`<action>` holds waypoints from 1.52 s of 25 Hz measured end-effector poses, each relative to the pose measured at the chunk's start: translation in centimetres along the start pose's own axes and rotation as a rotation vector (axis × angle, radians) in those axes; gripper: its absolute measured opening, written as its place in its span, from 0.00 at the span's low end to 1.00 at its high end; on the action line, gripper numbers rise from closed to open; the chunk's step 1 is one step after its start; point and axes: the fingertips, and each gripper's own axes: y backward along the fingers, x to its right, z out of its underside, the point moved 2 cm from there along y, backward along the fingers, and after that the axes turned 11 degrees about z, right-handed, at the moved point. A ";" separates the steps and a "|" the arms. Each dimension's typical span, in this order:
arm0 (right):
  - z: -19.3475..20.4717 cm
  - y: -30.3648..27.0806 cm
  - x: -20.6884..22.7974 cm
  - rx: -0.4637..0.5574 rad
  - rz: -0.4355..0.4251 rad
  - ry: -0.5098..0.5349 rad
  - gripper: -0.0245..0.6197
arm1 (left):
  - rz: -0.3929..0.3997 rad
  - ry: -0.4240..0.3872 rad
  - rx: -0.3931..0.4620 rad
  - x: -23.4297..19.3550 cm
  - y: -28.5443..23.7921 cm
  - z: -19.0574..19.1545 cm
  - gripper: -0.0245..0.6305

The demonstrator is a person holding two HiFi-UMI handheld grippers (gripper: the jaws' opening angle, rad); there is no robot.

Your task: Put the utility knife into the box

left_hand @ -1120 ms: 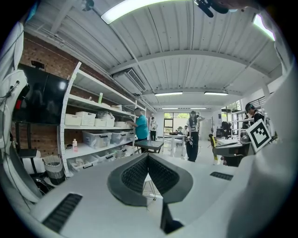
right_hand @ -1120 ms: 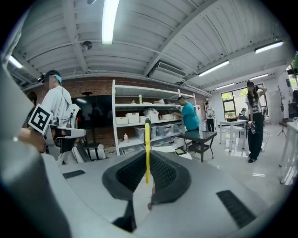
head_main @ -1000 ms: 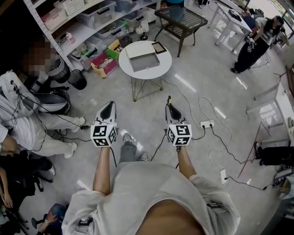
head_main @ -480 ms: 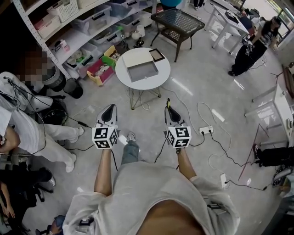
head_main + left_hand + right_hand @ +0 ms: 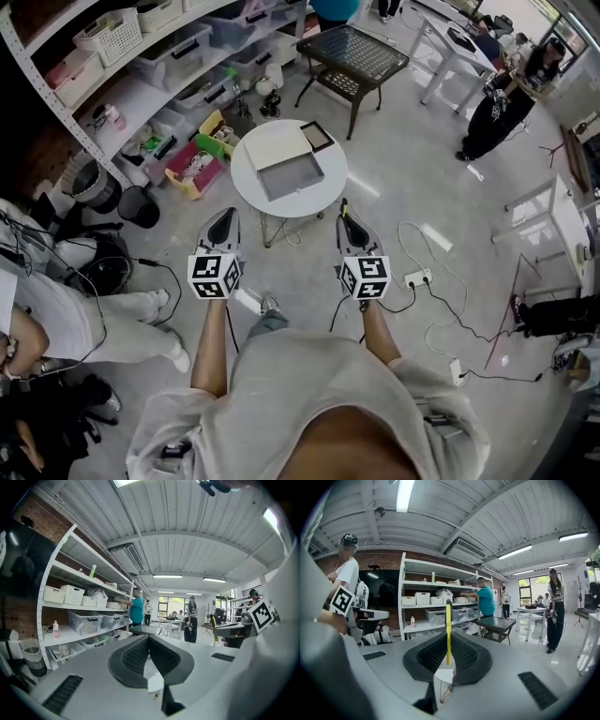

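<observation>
**Right hand-held gripper**: jaws closed on the utility knife. The knife's yellow body stands upright between the black pads and rises above the jaw tips. In the head view the knife points toward the counter. It is held just short of the counter's near edge, off to that edge's right end and clear of the top.

**Left hand-held gripper**: jaws pressed together, nothing between them. It is held on the near side of the counter, off that edge's left end, level with the right one.

**Counter**: small, round, white top on thin metal legs, standing on the pale floor.

**Box**: grey, shallow, open, resting on the middle of the counter. The knife is not in it.

**Cream panel**: flat, touching the box's far side on the counter. It may be the box's lid, but the view is too small to be sure.

**Dark-framed flat item**: at the counter's far right rim.

**Shelving rack**: white, loaded with bins and baskets, beyond the counter to its left.

**Black glass-topped table**: beyond the counter to its right.

**Power strip**: white, on the floor to the counter's near right, with cables trailing from it.
</observation>
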 end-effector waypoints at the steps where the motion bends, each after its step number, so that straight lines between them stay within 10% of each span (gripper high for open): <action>1: -0.4 -1.0 -0.2 0.001 0.006 0.002 0.11 | 0.007 0.000 0.001 -0.9 -0.7 -0.3 0.07; 22: -0.4 -12.0 -3.1 -0.063 0.065 -0.002 0.11 | 0.101 0.029 -0.054 -10.8 -9.5 0.5 0.07; 38: -2.8 -24.7 -0.2 -0.066 -0.075 0.008 0.11 | -0.014 0.018 -0.073 -15.3 -17.8 -1.2 0.07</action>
